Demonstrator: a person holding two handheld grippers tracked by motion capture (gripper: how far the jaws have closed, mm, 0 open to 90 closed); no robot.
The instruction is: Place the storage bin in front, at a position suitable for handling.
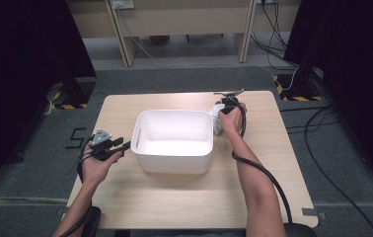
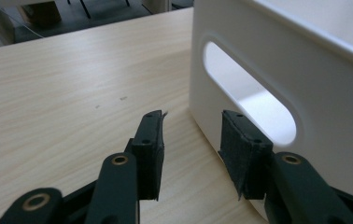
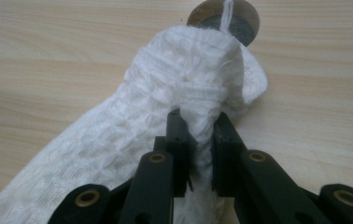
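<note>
A white waffle-weave cloth lies bunched on the wooden table, just right of the white plastic bin. My right gripper is shut on a fold of it, the pads pinching the fabric. From above, that gripper sits at the bin's far right corner with the cloth below it. My left gripper stands open at the bin's left side. Its jaws hold nothing and point at the table beside the bin wall, close to the handle slot.
A round metallic disc lies on the table, partly under the cloth's far end. The bin stands mid-table. Bare wood spreads in front of it and to the right. Desk legs and cables lie on the floor beyond.
</note>
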